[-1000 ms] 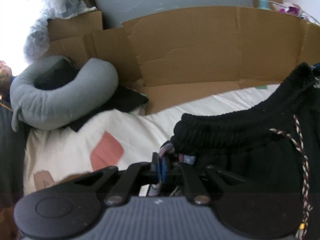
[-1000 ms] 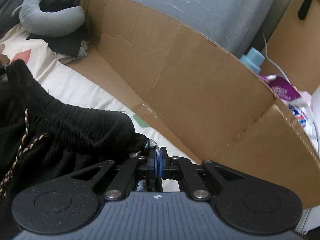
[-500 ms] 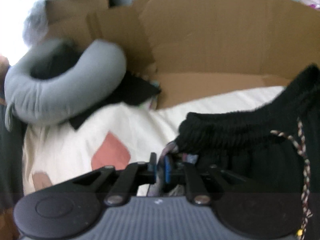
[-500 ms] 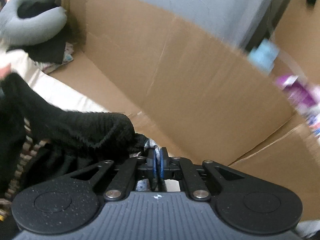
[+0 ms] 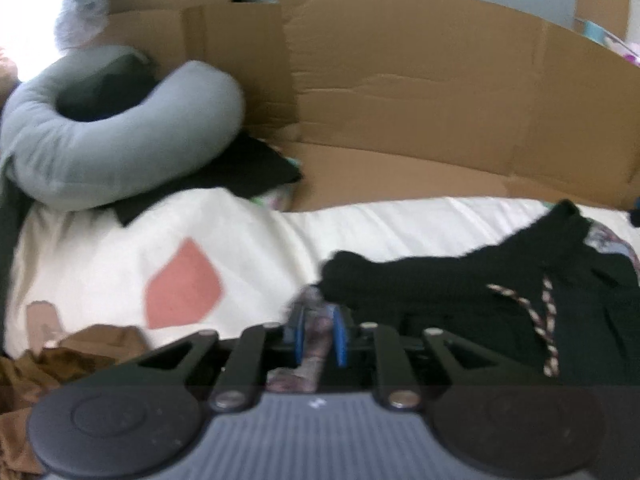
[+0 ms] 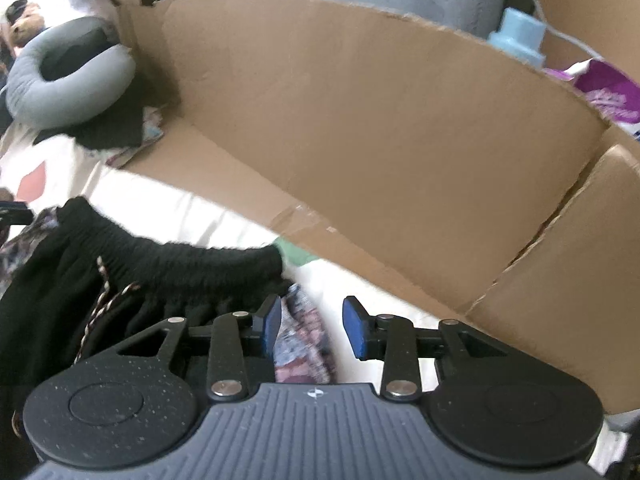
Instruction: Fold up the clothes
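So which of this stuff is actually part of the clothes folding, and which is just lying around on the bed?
Part of the job:
- black shorts with a braided drawstring
- patterned cloth between the open right gripper
- left gripper, its jaws just opening

Lying about:
- grey neck pillow
- cardboard
- blue bottle
- brown garment

Soft daylight, upper-left glare, motion blur, fisheye-bent edges with dark corners.

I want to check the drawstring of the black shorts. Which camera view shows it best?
The left wrist view: the braided drawstring hangs in full length down the black shorts. The right wrist view shows the same drawstring thinner at the left side, partly lost in folds.
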A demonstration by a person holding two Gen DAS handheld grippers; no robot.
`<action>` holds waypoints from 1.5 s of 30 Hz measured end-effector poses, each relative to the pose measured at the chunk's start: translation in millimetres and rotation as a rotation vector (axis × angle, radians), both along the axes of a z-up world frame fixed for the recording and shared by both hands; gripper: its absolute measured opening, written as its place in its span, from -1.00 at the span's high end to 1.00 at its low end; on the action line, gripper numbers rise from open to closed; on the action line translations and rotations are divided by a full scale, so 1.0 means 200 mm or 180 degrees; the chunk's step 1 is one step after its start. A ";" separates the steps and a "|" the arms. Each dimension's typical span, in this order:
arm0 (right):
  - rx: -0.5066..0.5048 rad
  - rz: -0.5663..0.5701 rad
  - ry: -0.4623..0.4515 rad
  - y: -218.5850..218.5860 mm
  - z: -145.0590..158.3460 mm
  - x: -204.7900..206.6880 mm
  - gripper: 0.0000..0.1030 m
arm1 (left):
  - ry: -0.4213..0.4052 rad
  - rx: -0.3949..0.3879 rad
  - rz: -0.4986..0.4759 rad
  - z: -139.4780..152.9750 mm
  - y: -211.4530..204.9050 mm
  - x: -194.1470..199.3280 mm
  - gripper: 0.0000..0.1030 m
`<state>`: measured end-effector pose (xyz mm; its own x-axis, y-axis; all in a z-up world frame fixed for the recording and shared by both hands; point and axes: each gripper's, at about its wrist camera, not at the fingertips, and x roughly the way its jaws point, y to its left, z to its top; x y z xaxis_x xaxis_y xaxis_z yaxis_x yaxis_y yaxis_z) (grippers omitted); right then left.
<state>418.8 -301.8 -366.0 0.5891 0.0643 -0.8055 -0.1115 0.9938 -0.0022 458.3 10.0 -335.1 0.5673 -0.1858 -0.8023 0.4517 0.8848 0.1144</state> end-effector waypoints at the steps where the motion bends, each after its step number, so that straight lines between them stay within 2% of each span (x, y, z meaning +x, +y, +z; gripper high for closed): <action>1: 0.0005 0.0025 0.0026 0.01 -0.01 -0.01 0.22 | 0.0022 -0.0011 -0.0039 -0.01 -0.02 -0.01 0.68; 4: -0.0016 0.0087 0.0120 0.05 -0.06 -0.03 0.22 | 0.0103 -0.0057 -0.0108 -0.04 -0.07 -0.05 0.64; 6: -0.0039 0.0090 0.0176 0.06 -0.09 -0.05 0.22 | 0.0135 -0.0101 -0.0117 -0.05 -0.09 -0.09 0.44; 8: -0.0051 0.0072 0.0219 0.07 -0.09 -0.09 0.22 | 0.0146 -0.0080 -0.0088 -0.03 -0.12 -0.13 0.36; 10: -0.0031 0.0053 0.0206 0.07 -0.06 -0.14 0.22 | 0.0188 -0.0025 0.0066 0.01 -0.13 -0.20 0.36; 17: 0.0127 0.0076 0.0094 0.04 0.09 -0.46 0.20 | 0.0357 -0.0173 0.0218 0.13 -0.09 -0.45 0.35; 21: 0.0321 -0.0028 0.0006 -0.02 0.19 -0.66 0.20 | 0.0369 -0.0199 0.0138 0.16 -0.10 -0.59 0.24; 26: 0.0347 -0.0078 -0.0068 -0.07 0.28 -0.90 0.20 | 0.0432 -0.0255 0.0044 0.19 -0.12 -0.77 0.22; 29: 0.0353 -0.0154 -0.0183 -0.10 0.32 -1.03 0.20 | 0.0417 -0.0228 -0.0059 0.23 -0.15 -0.88 0.14; 33: 0.0343 -0.0328 -0.0326 -0.15 0.35 -1.17 0.20 | 0.0476 -0.0290 -0.0099 0.28 -0.16 -0.98 -0.03; 36: 0.0421 -0.0470 -0.0373 -0.20 0.36 -1.26 0.20 | 0.0499 -0.0393 -0.0033 0.31 -0.14 -1.04 -0.04; 41: 0.0421 -0.0449 -0.0373 -0.25 0.36 -1.39 0.19 | 0.0525 -0.0571 -0.0032 0.32 -0.12 -1.11 -0.05; 45: 0.0400 -0.0539 -0.0390 -0.29 0.34 -1.48 0.18 | 0.0522 -0.0521 -0.0050 0.31 -0.10 -1.17 -0.05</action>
<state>122.5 -359.6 -298.7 0.6929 0.0515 -0.7192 0.0503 0.9916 0.1194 223.8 -10.4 -273.6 0.4277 -0.3289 -0.8419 0.4663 0.8782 -0.1061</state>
